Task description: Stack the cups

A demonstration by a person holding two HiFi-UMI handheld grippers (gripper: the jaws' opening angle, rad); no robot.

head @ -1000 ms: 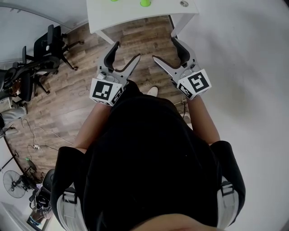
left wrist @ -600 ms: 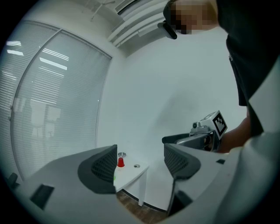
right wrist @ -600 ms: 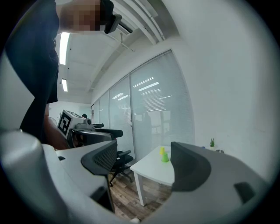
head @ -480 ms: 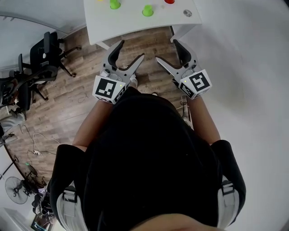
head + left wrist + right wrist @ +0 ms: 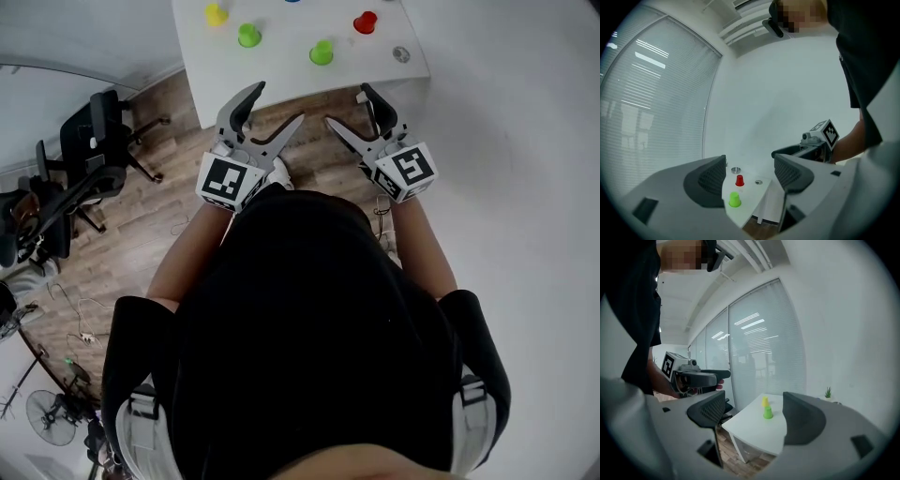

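Several small cups stand apart on the white table (image 5: 281, 80): a yellow cup (image 5: 216, 14), a green cup (image 5: 248, 36), a second green cup (image 5: 322, 52) and a red cup (image 5: 365, 22). My left gripper (image 5: 275, 106) is held level just short of the table's near edge. It is open with nothing between its jaws, which have just been closing slightly. My right gripper (image 5: 348, 105) is beside it, also open and empty. In the left gripper view a green cup (image 5: 734, 199) and the red cup (image 5: 739, 180) show between the jaws. In the right gripper view the yellow cup (image 5: 765, 401) and a green cup (image 5: 768, 412) show.
A small metal disc (image 5: 401, 54) sits at the table's right corner. Black office chairs (image 5: 89, 141) stand on the wooden floor (image 5: 141, 234) to the left, with cables and a fan (image 5: 52, 417) further back. A white wall runs along the right.
Both grippers have moved forward toward the table. More of the tabletop and more cups have come into the head view. Nothing has been taken hold of.
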